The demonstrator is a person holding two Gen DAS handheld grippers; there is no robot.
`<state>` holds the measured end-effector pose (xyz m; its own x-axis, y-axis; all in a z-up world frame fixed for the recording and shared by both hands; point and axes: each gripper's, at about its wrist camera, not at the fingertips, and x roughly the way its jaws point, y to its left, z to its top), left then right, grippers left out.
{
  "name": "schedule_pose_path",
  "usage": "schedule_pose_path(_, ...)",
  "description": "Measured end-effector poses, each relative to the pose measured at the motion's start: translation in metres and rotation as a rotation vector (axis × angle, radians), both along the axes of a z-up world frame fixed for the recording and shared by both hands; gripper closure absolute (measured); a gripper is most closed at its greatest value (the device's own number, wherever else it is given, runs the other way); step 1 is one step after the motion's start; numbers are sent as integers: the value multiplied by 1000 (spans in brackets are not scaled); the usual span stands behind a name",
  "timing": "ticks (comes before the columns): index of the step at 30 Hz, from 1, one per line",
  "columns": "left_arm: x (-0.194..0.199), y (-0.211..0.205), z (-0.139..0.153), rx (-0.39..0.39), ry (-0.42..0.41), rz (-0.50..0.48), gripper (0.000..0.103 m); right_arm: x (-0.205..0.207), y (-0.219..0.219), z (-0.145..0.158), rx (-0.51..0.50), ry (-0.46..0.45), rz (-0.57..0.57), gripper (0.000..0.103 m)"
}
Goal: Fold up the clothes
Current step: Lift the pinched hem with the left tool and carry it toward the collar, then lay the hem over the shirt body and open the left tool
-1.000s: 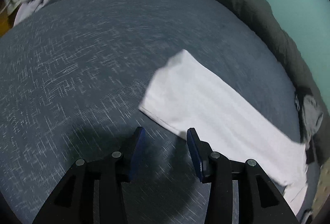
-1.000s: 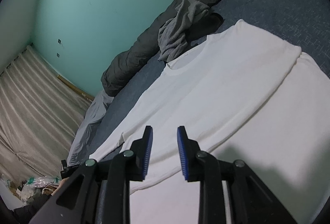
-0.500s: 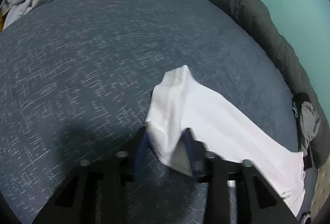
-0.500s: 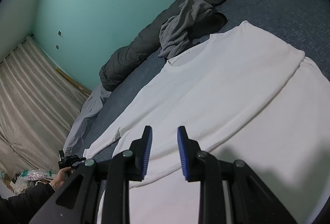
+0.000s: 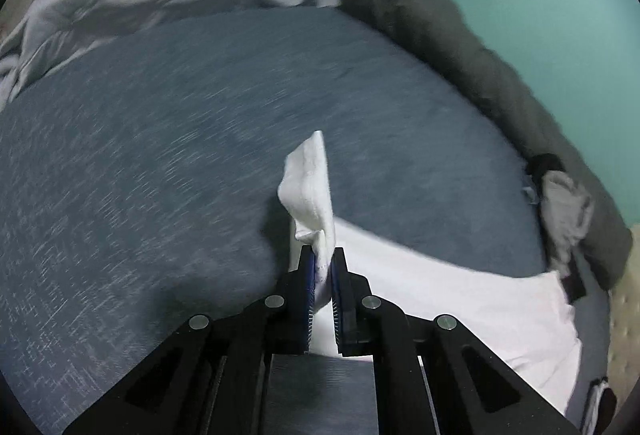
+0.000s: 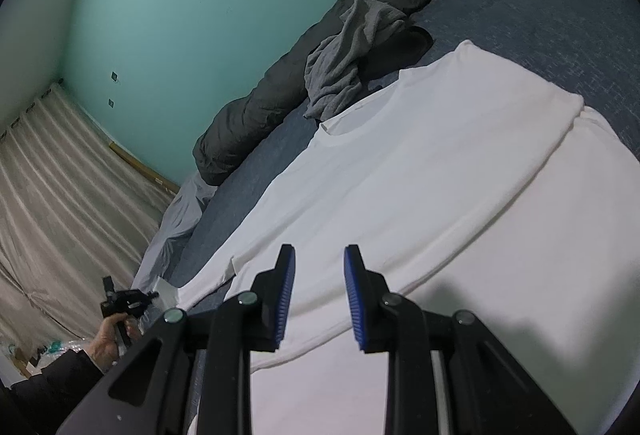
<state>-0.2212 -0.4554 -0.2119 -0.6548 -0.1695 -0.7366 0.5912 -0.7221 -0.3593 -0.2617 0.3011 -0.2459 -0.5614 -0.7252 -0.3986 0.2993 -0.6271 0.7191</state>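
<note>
We have the left gripper [image 5: 323, 267] closing on the sleeve tip of the white T-shirt [image 5: 310, 187], the cloth pinched between its blue pads and standing up toward twelve o'clock so that it can be carried over the body for a fold. The right gripper [image 6: 320, 295] hangs above the shirt's middle, its jaws narrowly apart and holding nothing, likely waiting to pin the crease. The shirt [image 6: 440, 175] lies flat on the blue bed [image 6: 560, 3], collar toward eleven o'clock, near a crumpled grey garment [image 6: 348, 55].
</note>
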Motion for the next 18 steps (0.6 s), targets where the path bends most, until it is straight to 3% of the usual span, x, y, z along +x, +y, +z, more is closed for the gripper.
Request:
schedule_pose_path(7, -53, 74, 63, -23, 74, -184, 95, -1, 13, 2, -43, -6, -22, 78)
schedule_pose_path(18, -119, 269, 154, -77, 167, -494, 95, -10, 53, 8, -116, -28, -89, 78)
